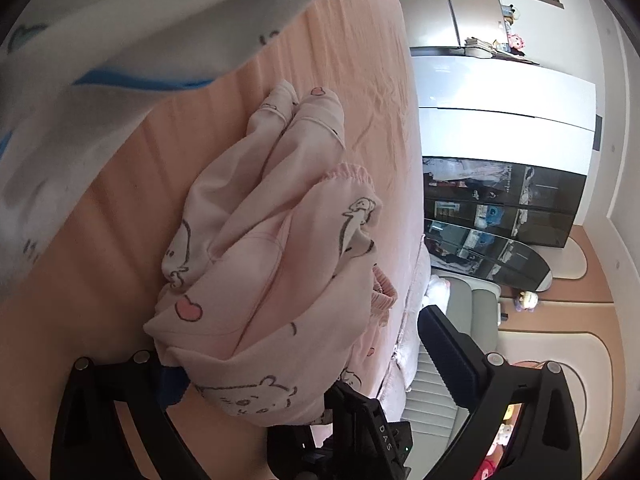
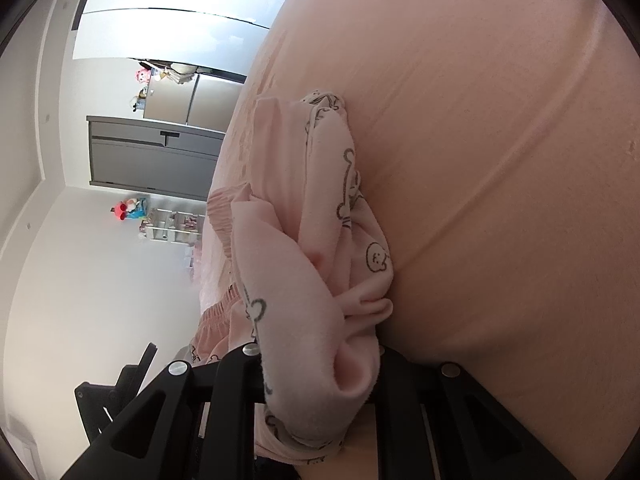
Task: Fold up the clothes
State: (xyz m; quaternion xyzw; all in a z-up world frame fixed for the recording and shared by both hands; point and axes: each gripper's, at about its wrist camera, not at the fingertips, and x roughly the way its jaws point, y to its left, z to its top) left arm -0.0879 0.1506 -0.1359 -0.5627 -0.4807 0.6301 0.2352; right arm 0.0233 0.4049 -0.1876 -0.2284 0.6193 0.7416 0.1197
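A pink garment [image 1: 272, 264] printed with cartoon animals and hearts lies bunched on the peach bed sheet [image 1: 340, 40]. My left gripper [image 1: 312, 364] stands wide open around its near end, the cloth draped over the left finger, the right finger [image 1: 452, 356] clear of it. In the right wrist view the same pink garment [image 2: 320, 280] runs away from me over the sheet [image 2: 500, 160]. My right gripper [image 2: 320, 380] is shut on a fold of it. A white garment with a blue band [image 1: 100, 52] lies blurred at the upper left.
The bed edge [image 1: 412, 200] runs beside the garment, with a grey seat [image 1: 468, 320] and floor beyond. A dark cabinet [image 1: 500, 208], a fridge [image 2: 192, 96] and a shelf with toys [image 2: 160, 220] stand by the walls.
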